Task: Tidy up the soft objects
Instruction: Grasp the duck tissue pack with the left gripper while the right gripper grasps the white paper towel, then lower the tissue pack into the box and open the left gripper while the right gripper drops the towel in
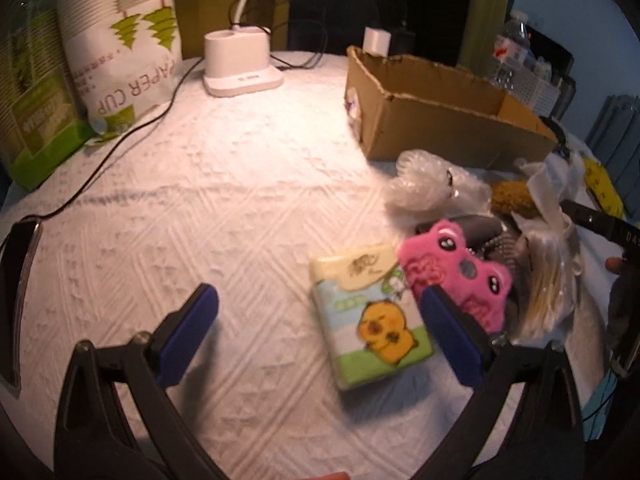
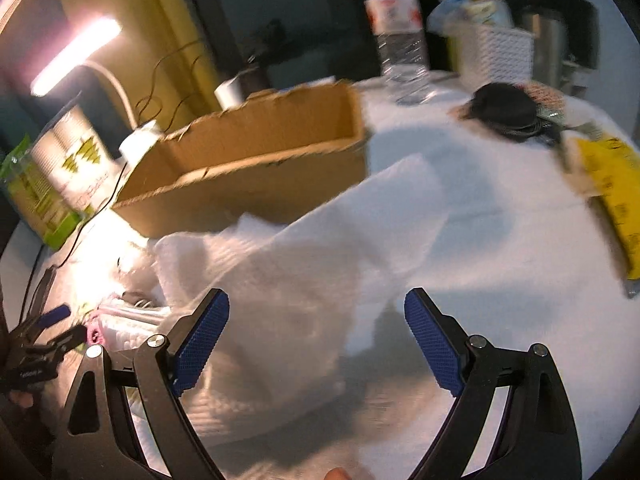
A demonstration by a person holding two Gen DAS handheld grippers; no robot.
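Jaws on both my grippers are spread wide, holding nothing. My left gripper [image 1: 320, 320] hangs over the worktop [image 1: 224, 200], the tissue pack [image 1: 370, 316] lying between its blue pads at lower right of the frame, touching the pink plush [image 1: 460, 276]. My right gripper [image 2: 316, 340] hovers above a white cloth [image 2: 320, 248] at centre frame, the cardboard box [image 2: 256, 160] behind it.

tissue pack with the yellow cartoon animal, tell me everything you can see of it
The tissue pack is a small soft rectangular packet in glossy printed wrap: cream top, pale blue and green bands, a yellow cartoon animal. It lies flat on the white embossed table cover, angled, looks unopened. Its right edge meets the pink plush toy. The open left gripper frames it, not gripping.
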